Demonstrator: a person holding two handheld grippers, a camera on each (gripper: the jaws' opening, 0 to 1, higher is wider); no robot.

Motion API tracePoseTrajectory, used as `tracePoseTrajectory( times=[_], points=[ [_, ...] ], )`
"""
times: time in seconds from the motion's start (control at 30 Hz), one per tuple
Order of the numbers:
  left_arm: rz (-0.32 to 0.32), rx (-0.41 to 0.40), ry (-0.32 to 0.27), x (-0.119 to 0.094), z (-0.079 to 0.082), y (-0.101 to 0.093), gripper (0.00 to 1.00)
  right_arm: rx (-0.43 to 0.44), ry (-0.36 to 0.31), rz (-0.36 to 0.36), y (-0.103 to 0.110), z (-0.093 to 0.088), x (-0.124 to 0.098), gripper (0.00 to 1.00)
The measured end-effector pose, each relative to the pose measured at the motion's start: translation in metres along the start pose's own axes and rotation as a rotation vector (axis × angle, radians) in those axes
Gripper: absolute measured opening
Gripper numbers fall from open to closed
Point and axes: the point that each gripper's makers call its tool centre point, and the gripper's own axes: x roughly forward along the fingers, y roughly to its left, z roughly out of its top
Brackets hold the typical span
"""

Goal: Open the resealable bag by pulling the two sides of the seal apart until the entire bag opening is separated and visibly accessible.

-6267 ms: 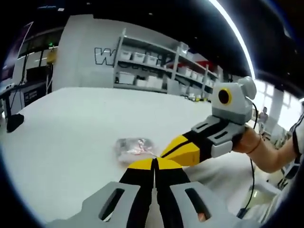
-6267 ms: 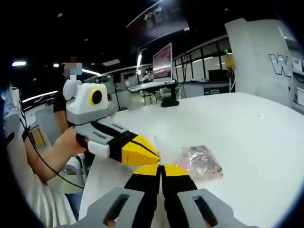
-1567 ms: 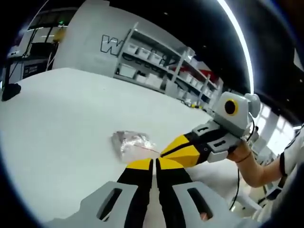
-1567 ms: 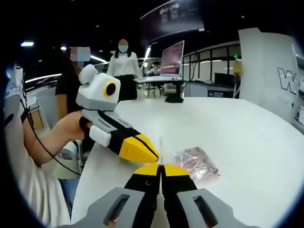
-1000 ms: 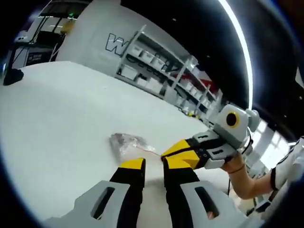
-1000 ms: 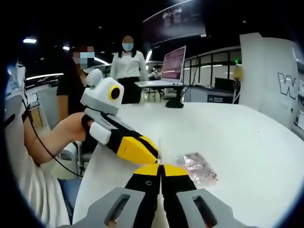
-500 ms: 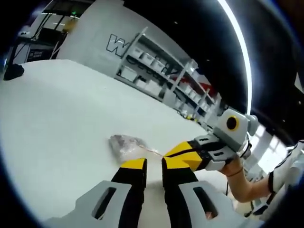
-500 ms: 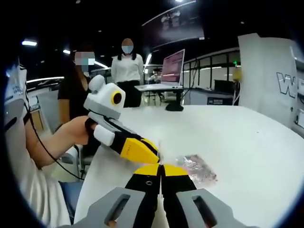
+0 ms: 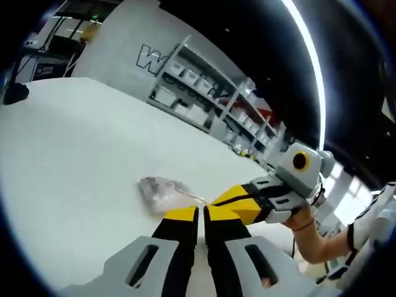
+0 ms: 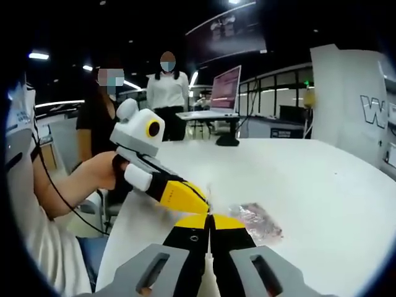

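With both the left gripper (image 9: 201, 213) and right gripper (image 10: 209, 219) pinched shut on the resealable bag (image 9: 158, 191) near the white table's (image 9: 74, 142) edge, each should hold tight and pull slowly apart.

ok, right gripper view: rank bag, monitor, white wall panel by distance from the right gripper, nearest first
1. bag, on the table just past the right gripper, slightly right.
2. monitor, far table edge, centre.
3. white wall panel, off the table, right; monitor and panel are close to call.
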Motion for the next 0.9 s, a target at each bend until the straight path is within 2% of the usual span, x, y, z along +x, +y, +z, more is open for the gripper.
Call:
tracePoseTrajectory(
  times=[0.1,0.23,0.47,0.57,0.9],
  points=[
    [-0.004,0.004,0.001,0.002,0.0038,0.0059,0.02,0.0,0.0,-0.002,-0.0005,0.0001,0.0001,0.0],
    [-0.002,0.011,0.001,0.0024,0.0037,0.0054,0.01,0.003,0.0,-0.008,-0.0016,0.0001,-0.0004,0.0],
    [0.012,0.084,0.012,0.0028,0.0029,0.0047,0.01,-0.001,0.006,-0.005,-0.0021,-0.0022,-0.0001,0.0],
    [0.0,0.093,0.011,0.0035,0.0036,0.0024,0.01,-0.011,0.012,-0.001,-0.0014,-0.0031,0.0015,0.02],
    [-0.004,0.133,0.023,0.0025,0.003,0.0006,0.01,-0.013,-0.003,0.023,0.0006,-0.0009,0.0,0.0]
  ],
)
